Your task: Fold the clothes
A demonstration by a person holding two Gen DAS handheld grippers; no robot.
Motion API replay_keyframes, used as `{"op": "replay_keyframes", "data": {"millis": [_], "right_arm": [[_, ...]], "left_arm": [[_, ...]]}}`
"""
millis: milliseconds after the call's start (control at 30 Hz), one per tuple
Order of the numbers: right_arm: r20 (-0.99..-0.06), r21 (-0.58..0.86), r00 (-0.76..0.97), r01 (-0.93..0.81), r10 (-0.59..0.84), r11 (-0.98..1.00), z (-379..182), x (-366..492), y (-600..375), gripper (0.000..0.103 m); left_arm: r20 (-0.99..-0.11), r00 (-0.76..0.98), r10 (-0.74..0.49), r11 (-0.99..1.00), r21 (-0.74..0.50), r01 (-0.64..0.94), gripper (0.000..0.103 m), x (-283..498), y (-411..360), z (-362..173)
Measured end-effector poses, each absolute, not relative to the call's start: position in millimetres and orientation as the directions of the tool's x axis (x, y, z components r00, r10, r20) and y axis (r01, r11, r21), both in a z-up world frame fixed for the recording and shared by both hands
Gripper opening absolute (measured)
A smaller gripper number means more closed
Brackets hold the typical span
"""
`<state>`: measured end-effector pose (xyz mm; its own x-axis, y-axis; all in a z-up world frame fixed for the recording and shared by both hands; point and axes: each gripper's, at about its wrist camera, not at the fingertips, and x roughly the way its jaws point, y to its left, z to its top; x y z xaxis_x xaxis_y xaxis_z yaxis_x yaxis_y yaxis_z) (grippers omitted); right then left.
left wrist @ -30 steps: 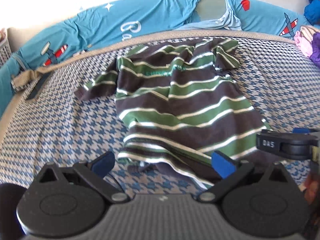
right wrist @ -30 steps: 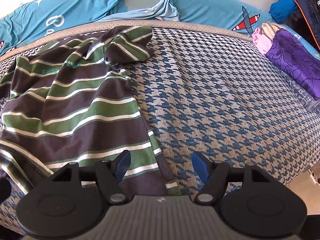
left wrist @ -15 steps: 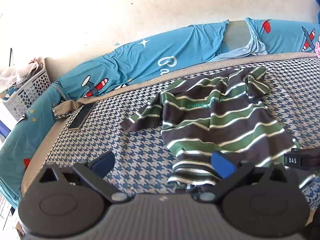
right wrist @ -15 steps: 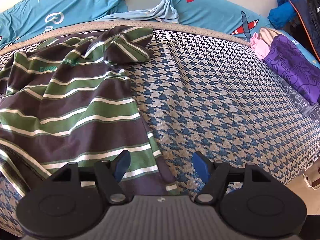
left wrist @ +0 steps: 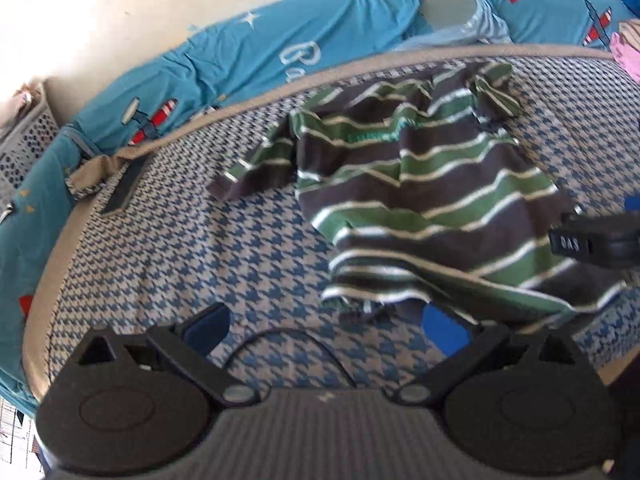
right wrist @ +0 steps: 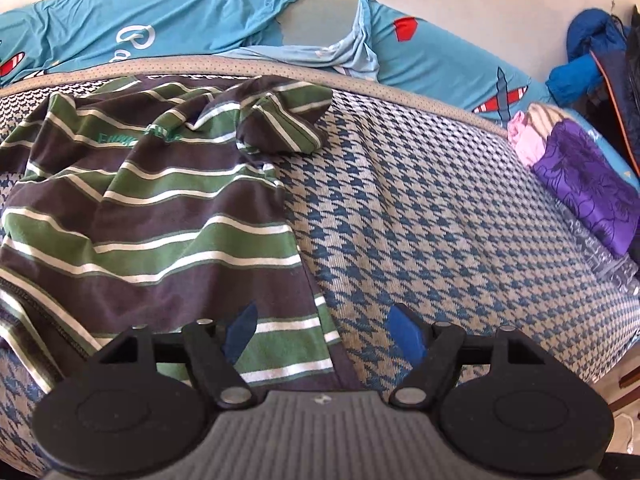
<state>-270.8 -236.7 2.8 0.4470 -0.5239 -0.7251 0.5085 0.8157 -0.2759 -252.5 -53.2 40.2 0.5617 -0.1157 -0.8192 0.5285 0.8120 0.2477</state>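
**Striped shirt spread on the bed, both claws apart**

The left claw (left wrist: 326,324) stands apart over bare bed cover just short of the shirt's hem, holding nothing. The right claw (right wrist: 322,334) has just been opening; its jaws straddle the near right corner of the shirt (right wrist: 160,208) without pinching it. The shirt lies rumpled across the bed (right wrist: 440,216). Beyond it, a blue sheet (right wrist: 160,20) lines the wall.

R gripper (right wrist: 322,330) jaws just opened wider above shirt (right wrist: 160,208) hem, nothing gripped; L gripper (left wrist: 326,322) view swung, now nearer bed's (left wrist: 180,264) near edge
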Motion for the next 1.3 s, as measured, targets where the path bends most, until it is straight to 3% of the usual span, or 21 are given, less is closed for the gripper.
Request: {"op": "replay_keyframes", "data": {"millis": [333, 600, 700, 900, 1300], "right_arm": [[-0.699, -0.348, 0.458, 0.453, -0.549, 0.821, -2, -259, -223, 0.074], [-0.677, -0.471, 0.501, 0.268, -0.539, 0.841, -15, -244, -184, 0.075], [-0.681, -0.472, 0.517, 0.231, -0.519, 0.851, -16, -239, -175, 0.076], [-0.691, -0.462, 0.518, 0.221, -0.505, 0.859, -17, -231, -168, 0.078], [-0.673, -0.509, 0.539, 0.159, -0.507, 0.846, -24, -216, -144, 0.078]], "left_arm": [[-0.831, 0.544, -0.115, 0.722, 0.306, 0.620, 0.103, -278, -39, 18], [-0.837, 0.542, -0.077, 0.732, 0.322, 0.601, 0.091, -264, -20, 4], [-0.818, 0.573, -0.045, 0.705, 0.381, 0.599, 0.091, -266, -18, -1], [-0.832, 0.553, -0.039, 0.705, 0.369, 0.605, 0.090, -266, -10, -8], [-0.866, 0.499, -0.041, 0.720, 0.320, 0.615, 0.072, -273, 8, -16]]}}
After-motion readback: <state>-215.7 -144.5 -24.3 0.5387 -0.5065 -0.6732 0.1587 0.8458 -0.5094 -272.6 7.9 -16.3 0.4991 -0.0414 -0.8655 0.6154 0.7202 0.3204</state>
